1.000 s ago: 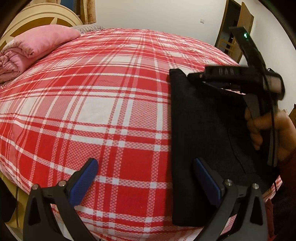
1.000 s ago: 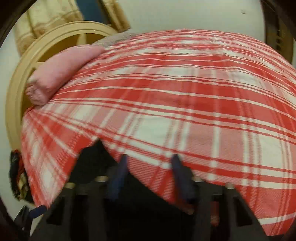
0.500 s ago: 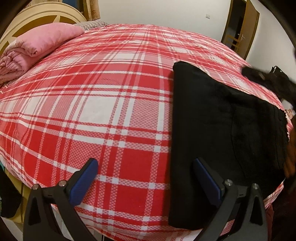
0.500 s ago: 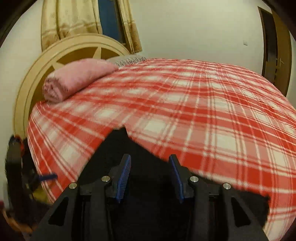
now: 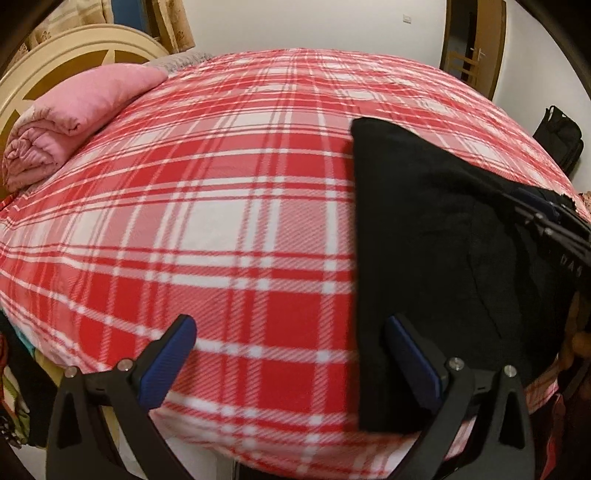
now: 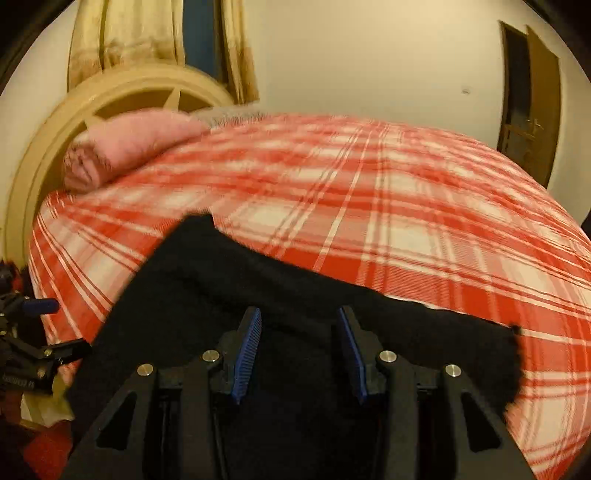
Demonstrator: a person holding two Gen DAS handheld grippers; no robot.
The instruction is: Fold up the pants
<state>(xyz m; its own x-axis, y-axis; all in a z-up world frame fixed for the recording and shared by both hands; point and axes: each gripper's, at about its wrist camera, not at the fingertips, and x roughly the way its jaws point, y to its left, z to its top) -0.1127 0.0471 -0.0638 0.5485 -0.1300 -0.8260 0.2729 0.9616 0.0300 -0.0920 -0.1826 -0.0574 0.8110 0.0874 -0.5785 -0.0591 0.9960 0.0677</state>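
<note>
While I hold my left gripper (image 5: 291,356) low over the near edge of the bed, its blue pads (image 5: 168,360) stand wide apart, gripping nothing; the right pad sits over the near left corner of the black pants (image 5: 424,236). My right gripper (image 6: 301,349) is also released, jaws parted with a clear gap, hovering over the dark cloth; whether the pads touch it, I cannot tell. Pants lie folded flat on the red plaid blanket (image 5: 221,206), a long dark slab running away from me, to the right of my left gripper and directly beneath and ahead of my right one. Further off to the left, a rolled pink quilt (image 5: 70,122) rests against the cream headboard (image 6: 122,92). Beyond: curtain (image 6: 155,33), wooden door (image 6: 532,96).
</note>
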